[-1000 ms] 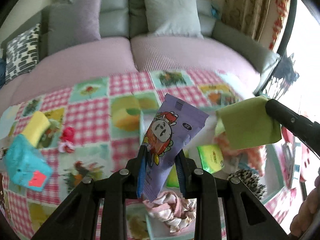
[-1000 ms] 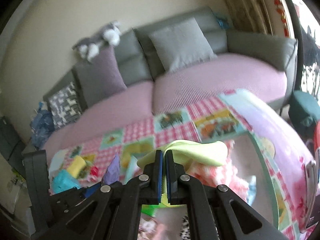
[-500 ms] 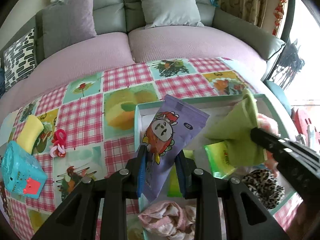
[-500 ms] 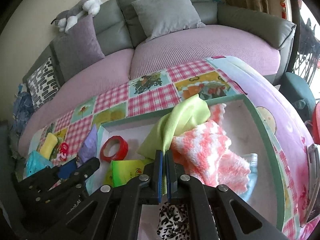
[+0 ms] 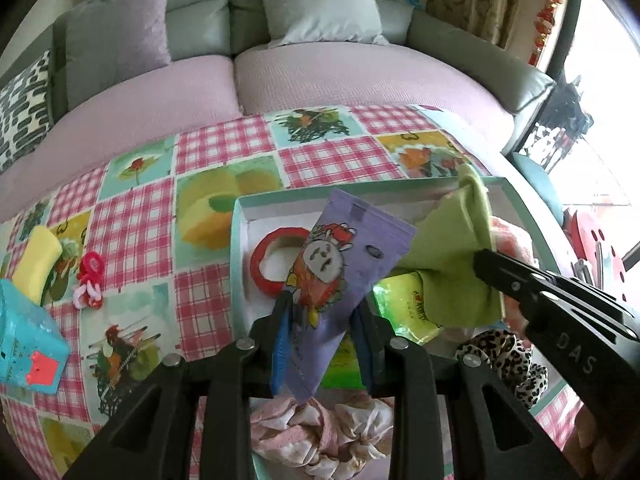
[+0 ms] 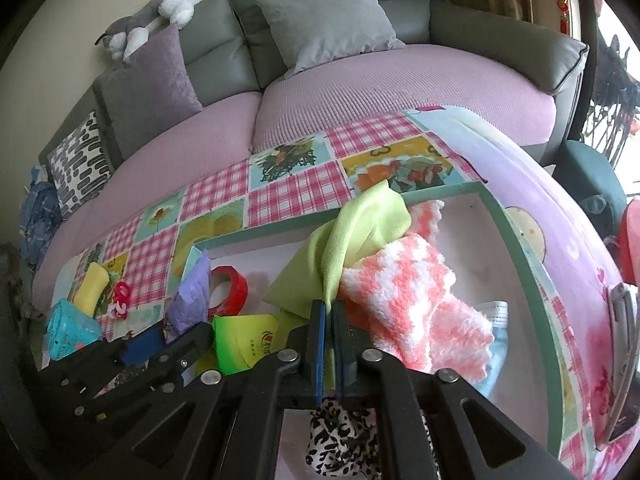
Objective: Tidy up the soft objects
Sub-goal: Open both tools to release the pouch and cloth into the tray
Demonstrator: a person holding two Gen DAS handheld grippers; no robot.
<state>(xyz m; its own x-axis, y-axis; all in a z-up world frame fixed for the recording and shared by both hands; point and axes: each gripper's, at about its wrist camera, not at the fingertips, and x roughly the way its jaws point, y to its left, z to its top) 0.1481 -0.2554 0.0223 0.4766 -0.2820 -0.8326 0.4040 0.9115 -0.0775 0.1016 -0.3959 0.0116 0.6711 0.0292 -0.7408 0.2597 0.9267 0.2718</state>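
My left gripper (image 5: 322, 316) is shut on a purple snack packet (image 5: 336, 264) and holds it over the left part of a green-rimmed box (image 5: 280, 196). My right gripper (image 6: 329, 308) is shut on a lime green cloth (image 6: 352, 240), which hangs down into the box (image 6: 516, 228) beside a pink-and-white fuzzy cloth (image 6: 416, 292). The lime cloth (image 5: 452, 248) and right gripper (image 5: 478, 258) also show in the left wrist view. The box holds a red tape roll (image 5: 276, 258), a green packet (image 6: 244, 340), a leopard scrunchie (image 6: 340, 436) and a pink floral scrunchie (image 5: 320, 432).
On the checked tablecloth left of the box lie a yellow sponge (image 5: 38, 258), a red-and-pink hair tie (image 5: 90, 280) and a teal box (image 5: 28, 344). A grey sofa with pink cushions (image 5: 340, 76) stands behind the table. A light blue mask (image 6: 496, 328) lies under the fuzzy cloth.
Both grippers have come down toward the box. The lime cloth has dropped from above the box into it; the purple packet sits lower over the box's left part.
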